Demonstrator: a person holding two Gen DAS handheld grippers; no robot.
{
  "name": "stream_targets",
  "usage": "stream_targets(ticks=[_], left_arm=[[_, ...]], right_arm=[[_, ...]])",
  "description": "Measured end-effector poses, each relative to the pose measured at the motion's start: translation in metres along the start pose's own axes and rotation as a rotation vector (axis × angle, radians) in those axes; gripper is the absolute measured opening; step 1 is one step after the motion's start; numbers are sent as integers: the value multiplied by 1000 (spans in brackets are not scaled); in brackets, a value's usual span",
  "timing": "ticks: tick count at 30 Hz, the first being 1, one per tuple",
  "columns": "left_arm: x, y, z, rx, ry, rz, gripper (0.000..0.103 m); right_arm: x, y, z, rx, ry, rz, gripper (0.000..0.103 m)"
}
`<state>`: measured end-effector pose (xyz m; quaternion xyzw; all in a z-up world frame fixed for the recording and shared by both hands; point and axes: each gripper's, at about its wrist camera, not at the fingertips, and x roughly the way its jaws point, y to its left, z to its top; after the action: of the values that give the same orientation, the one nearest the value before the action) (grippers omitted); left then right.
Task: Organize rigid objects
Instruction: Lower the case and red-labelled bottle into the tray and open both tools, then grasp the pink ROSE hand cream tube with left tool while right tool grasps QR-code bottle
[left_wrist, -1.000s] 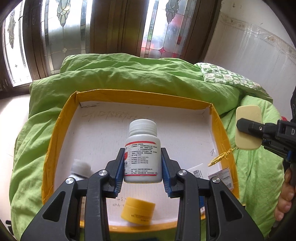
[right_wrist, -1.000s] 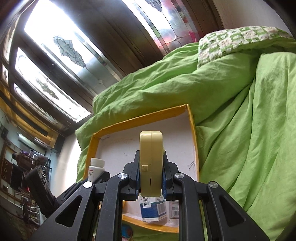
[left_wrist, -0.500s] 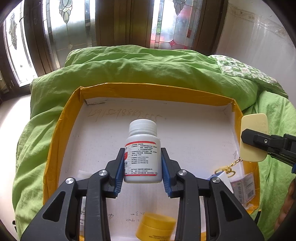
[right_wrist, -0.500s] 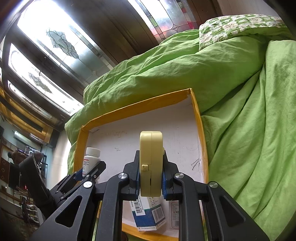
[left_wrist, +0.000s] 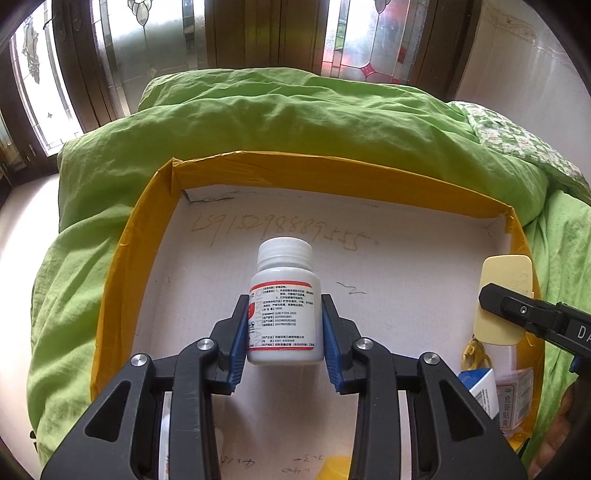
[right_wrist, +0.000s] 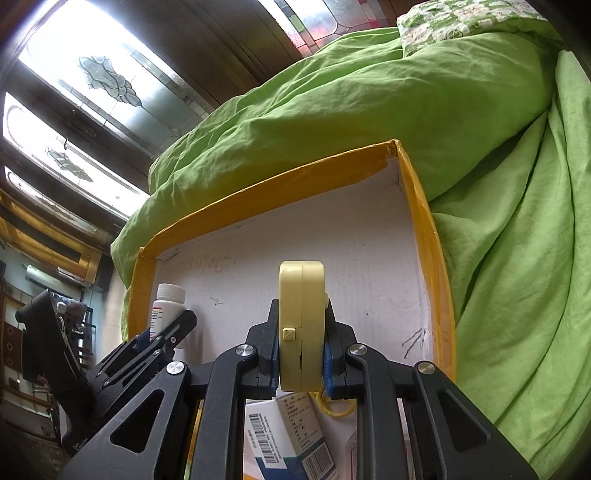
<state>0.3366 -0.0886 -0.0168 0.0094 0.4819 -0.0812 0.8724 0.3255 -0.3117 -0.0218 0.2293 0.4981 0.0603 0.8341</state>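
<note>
The left gripper (left_wrist: 284, 332) has its two blue-padded fingers (left_wrist: 238, 338) pressed against the sides of a white pill bottle (left_wrist: 284, 306), which stands upright between them, cap up, with a red-edged printed label facing the camera. The bottle hangs over the white floor of a shallow cardboard box (left_wrist: 332, 170) with yellow-taped walls; handwriting runs across the floor near the far wall. The gap between the fingers is moderate, just the bottle's width.

The right gripper (right_wrist: 302, 354) is closed narrow on a flat, pale yellow case (right_wrist: 302, 325), held on edge so that its seam and a small square button face the camera. The fingers (right_wrist: 273, 350) clamp its two broad faces. A thin yellow cord or ring dangles below it, though the view is too tight to tell just what it is. In the left wrist view the same case sits above the box's right wall.

A blue and white medicine carton (right_wrist: 288, 439) lies under the right gripper in the box's near right corner, beside another small packet (left_wrist: 513, 398). A yellow lid or jar (left_wrist: 334, 467) peeks in at the near edge. The box rests on a rumpled green duvet (left_wrist: 295, 122), with stained-glass windows (left_wrist: 166, 33) behind.
</note>
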Motion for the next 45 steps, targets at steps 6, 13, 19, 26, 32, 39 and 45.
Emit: stream_targets(ticks=[6,13,19,26,32,39,45], left_arm=[[7,3,1,-13,16,19,33],[9,0,4,3,12,32,33],[9,2,4,-6,9,33,33],[4,2,4,-11,-4,32,58],[-16,4,7,-14,-67,30,70],[-48,1,1,22,-103,38,70],[-76,-12,-12,108,-138,82,70]], right_arm=[[6,-7,-1,26,17,14,16],[9,-4,2,8,16,15,16],[2,1,4,-29,-17,-37,16],[-8,3,5,-56,-54,-66,27],[-25,5,5,-77,-129,-92,50],[-50,-1,-4,-34,-174,-47,51],[-70,8,-18,-42,-191,-2,59]])
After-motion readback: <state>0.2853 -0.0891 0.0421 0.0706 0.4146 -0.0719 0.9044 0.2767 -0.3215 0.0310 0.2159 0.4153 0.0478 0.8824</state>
